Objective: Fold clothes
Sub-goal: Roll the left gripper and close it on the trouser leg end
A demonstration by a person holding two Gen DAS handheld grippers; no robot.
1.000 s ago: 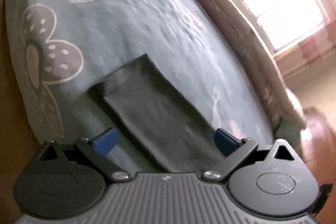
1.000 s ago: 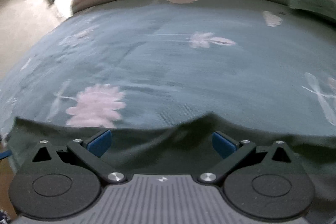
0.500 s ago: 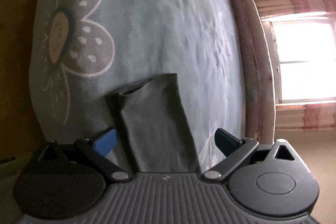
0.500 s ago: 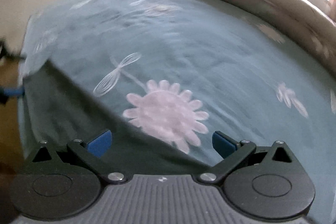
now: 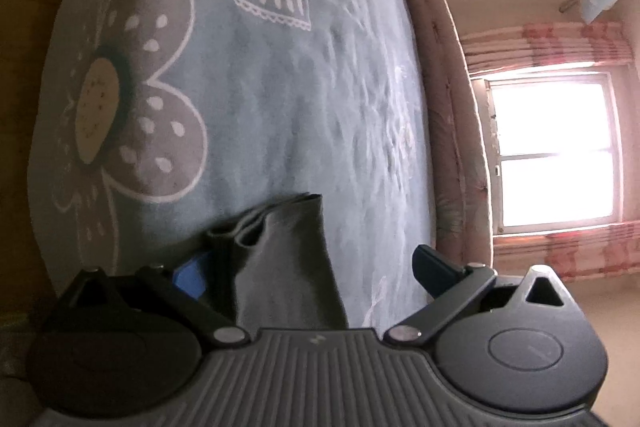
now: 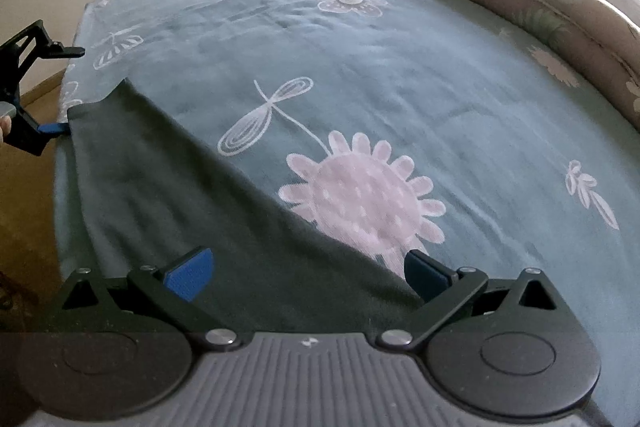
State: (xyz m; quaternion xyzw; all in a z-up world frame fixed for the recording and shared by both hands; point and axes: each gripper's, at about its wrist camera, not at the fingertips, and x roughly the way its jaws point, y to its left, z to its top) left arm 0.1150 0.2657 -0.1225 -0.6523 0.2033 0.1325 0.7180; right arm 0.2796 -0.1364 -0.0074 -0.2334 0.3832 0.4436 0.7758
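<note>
My left tool [image 5: 304,273] and right tool [image 6: 306,273], both spread, straddle the dark garment [image 6: 192,211] at lower frame on the bed [image 6: 400,75]; I'd pinch the edges evenly.

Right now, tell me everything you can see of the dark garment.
The garment is dark grey-green knit, plain, with no print. It lies stretched along the near edge of the bedspread. The left wrist view shows one end bunched, with a stitched hem opening, between the open left tool. The right tool is open over the other end. No grip is visible.
</note>
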